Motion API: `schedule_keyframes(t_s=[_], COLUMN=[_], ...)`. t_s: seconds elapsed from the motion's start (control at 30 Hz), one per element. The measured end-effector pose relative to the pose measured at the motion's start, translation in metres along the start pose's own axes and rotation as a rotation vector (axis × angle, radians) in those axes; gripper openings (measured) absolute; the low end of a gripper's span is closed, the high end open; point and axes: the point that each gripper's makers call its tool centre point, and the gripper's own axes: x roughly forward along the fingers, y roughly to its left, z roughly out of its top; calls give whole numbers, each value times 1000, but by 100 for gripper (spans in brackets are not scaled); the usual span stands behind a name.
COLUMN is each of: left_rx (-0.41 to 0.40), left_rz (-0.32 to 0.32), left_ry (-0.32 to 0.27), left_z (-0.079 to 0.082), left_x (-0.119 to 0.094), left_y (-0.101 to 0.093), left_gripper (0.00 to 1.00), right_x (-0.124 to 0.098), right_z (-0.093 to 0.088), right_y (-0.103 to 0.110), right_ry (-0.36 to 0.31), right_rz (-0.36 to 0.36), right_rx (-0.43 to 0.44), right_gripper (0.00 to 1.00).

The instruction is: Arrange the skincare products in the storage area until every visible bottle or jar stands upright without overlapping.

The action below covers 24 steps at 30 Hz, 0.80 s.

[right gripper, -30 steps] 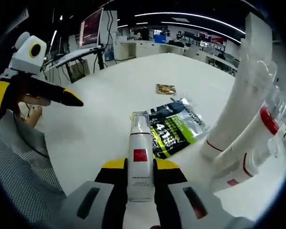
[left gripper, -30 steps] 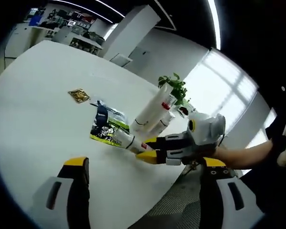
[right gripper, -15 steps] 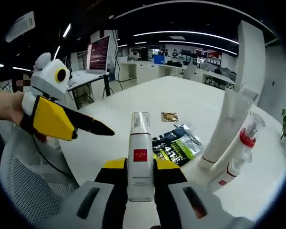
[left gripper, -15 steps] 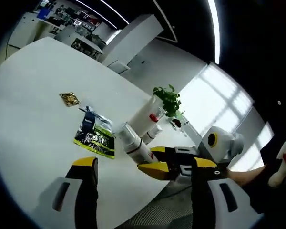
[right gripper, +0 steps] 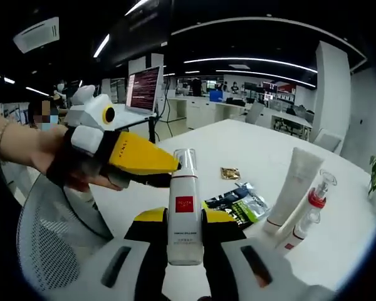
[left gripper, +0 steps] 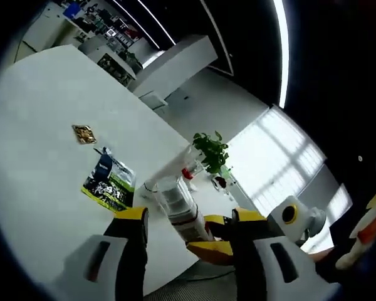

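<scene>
At centre frame of the right gripper view, our right gripper [right gripper: 185,233] clamps the pump bottle [right gripper: 184,213] by its white body. It looks light, rigid and slick, its clear cap fragile. Our left gripper [left gripper: 188,219] is spread open around its neck.

The pump bottle [right gripper: 184,216] has its lower end hidden between the right gripper's jaws — its label print is too small to read. Behind it, the sachet [right gripper: 233,205] is partly covered. The left gripper [right gripper: 151,164] hides its own far jaw.
</scene>
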Motion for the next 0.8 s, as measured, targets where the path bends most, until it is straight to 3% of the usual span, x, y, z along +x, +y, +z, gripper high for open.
schedule_keyframes(t_s=[0.37,0.6,0.8], left_rx=[-86,-14,47], left_rz=[-46,-4,-10], left_ry=[-49,-29,10], left_z=[-6,-13,-14], left_x=[1,5,12], left_y=[-19,-20,-31], left_gripper=[32,17,17], right_x=[-13,-21,-28], right_z=[10,9,4], right_y=[7,5,1], right_ry=[-33,-40,-32], right_rz=[4,-1,1], right_rx=[-36,-42,-39], right_gripper=[20,20,21])
